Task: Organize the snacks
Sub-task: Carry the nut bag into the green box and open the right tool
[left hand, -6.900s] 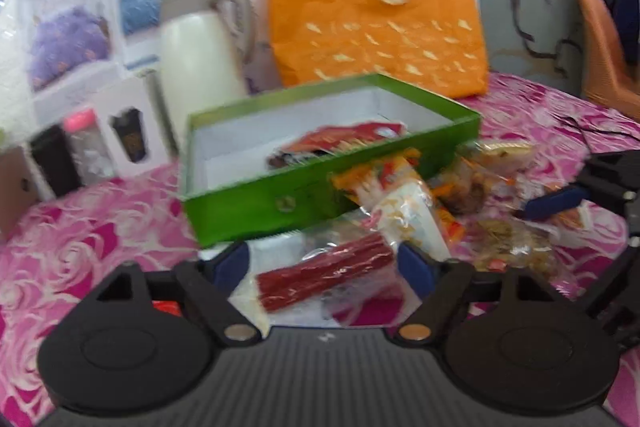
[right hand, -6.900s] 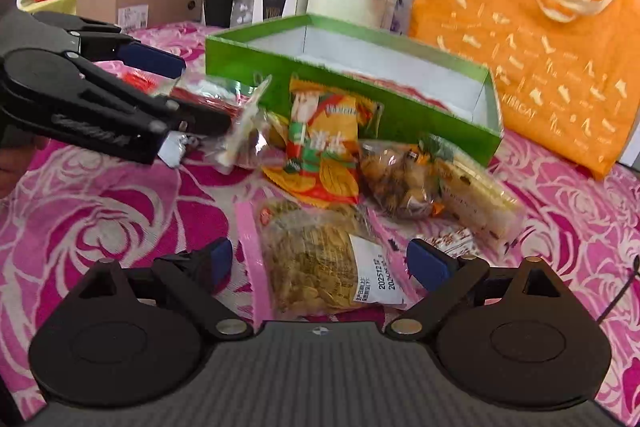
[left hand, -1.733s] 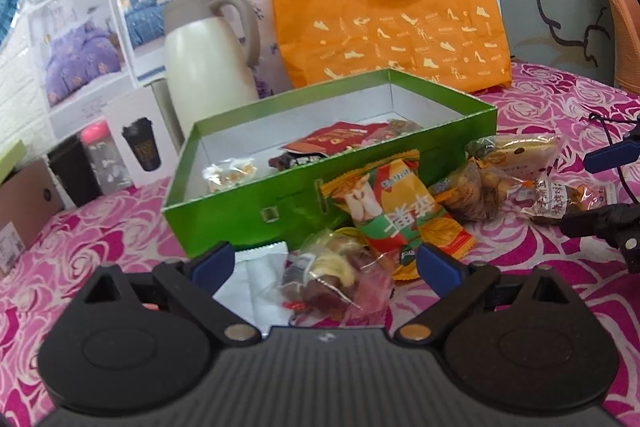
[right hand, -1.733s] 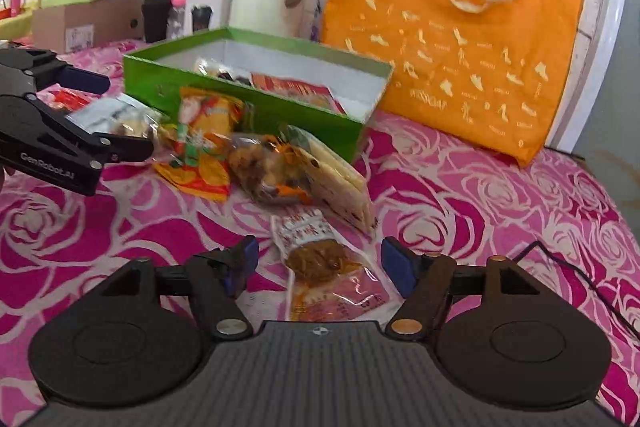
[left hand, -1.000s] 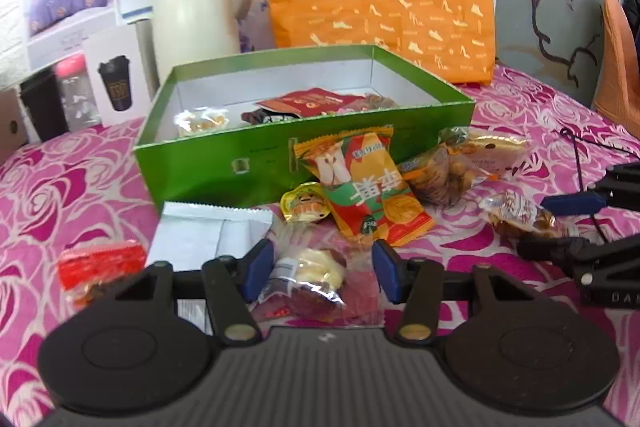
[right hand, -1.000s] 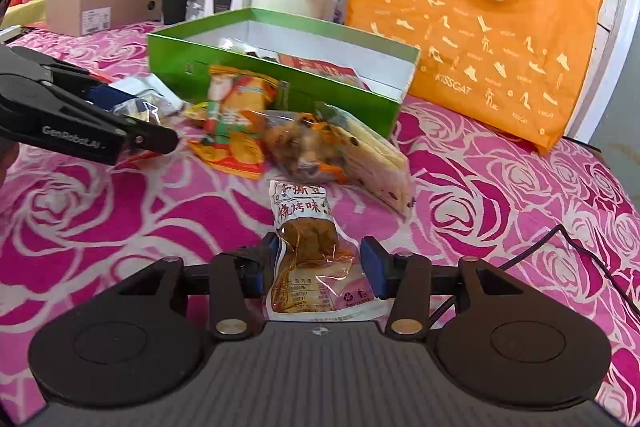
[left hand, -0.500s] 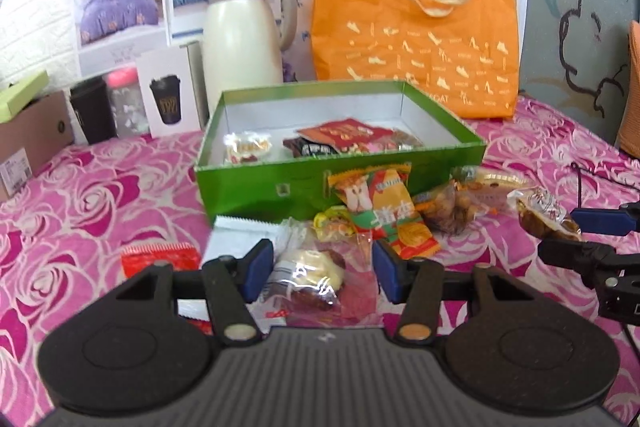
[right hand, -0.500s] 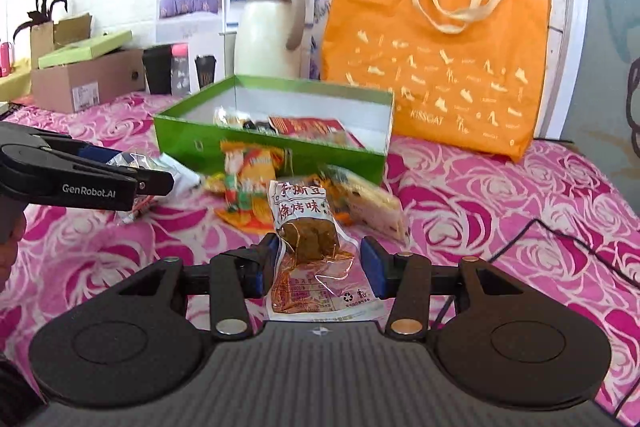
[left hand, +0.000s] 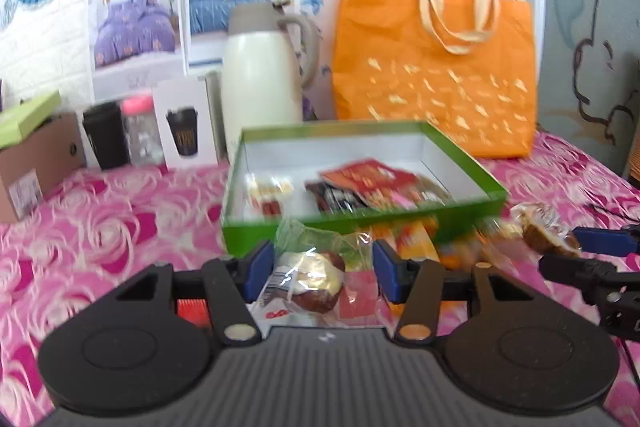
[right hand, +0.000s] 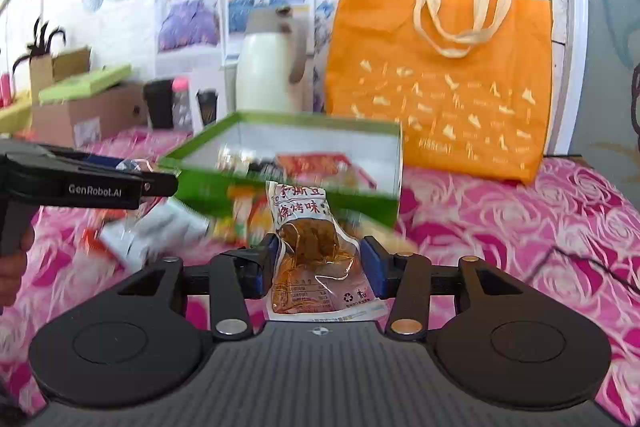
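Observation:
My left gripper (left hand: 323, 275) is shut on a clear packet with a brown and cream pastry (left hand: 316, 285), held above the pink cloth. My right gripper (right hand: 318, 267) is shut on a clear pouch of brown snack with red lettering (right hand: 310, 239), also lifted. Ahead of both lies the open green box (left hand: 464, 205) (right hand: 362, 205) with several snack packets on its white floor. In the left wrist view the right gripper (left hand: 592, 255) shows at the right edge with its pouch (left hand: 544, 225). The left gripper (right hand: 100, 183) enters the right wrist view from the left.
Loose packets lie in front of the box: an orange one (left hand: 416, 239), a white one (right hand: 160, 231), a red one (left hand: 192, 309). Behind stand a white thermos (left hand: 262, 79), an orange tote bag (left hand: 436, 79), a black cup (left hand: 106, 135), a cardboard box (left hand: 36, 155). A person's hand (right hand: 12, 267) holds the left gripper.
Both grippers have risen off the cloth with their packets and tilted up, so the box sits lower in view and more of the wall shows. The grips have not changed.

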A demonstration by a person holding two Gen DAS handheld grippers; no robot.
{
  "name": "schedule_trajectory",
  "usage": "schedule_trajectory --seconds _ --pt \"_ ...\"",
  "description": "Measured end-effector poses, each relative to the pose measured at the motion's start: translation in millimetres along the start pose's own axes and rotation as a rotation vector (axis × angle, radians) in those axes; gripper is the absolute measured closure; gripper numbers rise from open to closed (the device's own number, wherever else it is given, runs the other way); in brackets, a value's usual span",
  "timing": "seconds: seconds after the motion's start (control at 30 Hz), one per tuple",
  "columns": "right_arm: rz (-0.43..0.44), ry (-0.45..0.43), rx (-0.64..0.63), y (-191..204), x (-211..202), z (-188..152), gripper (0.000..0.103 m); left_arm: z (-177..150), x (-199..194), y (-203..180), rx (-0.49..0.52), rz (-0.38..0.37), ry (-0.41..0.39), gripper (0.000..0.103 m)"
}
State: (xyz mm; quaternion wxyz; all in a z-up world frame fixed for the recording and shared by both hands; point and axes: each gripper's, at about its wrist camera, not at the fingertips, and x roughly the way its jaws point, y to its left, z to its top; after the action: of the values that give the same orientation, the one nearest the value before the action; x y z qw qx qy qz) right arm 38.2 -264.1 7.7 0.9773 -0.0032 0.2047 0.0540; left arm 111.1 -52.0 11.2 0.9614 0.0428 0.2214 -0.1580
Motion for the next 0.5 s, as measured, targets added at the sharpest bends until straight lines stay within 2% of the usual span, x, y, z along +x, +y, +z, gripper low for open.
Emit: schedule_trajectory --seconds 0.1,0.23,0.37,0.5 --pt "0.004 -0.077 0.020 -10.2 16.3 19.1 0.025 18.6 17.6 6.6 0.002 -0.014 -0.043 0.050" --pt "-0.037 -0.120 0.000 -16.9 45.5 42.0 0.025 33.6 42.3 15.4 -0.016 -0.005 -0.068 0.050" --pt "-0.033 -0.098 -0.009 -22.0 74.4 50.3 0.025 40.4 69.7 18.4 -0.001 0.032 -0.088 0.050" --pt "-0.027 -0.047 -0.006 -25.6 100.1 49.4 0.025 43.2 101.2 23.9 -0.025 0.024 -0.057 0.050"
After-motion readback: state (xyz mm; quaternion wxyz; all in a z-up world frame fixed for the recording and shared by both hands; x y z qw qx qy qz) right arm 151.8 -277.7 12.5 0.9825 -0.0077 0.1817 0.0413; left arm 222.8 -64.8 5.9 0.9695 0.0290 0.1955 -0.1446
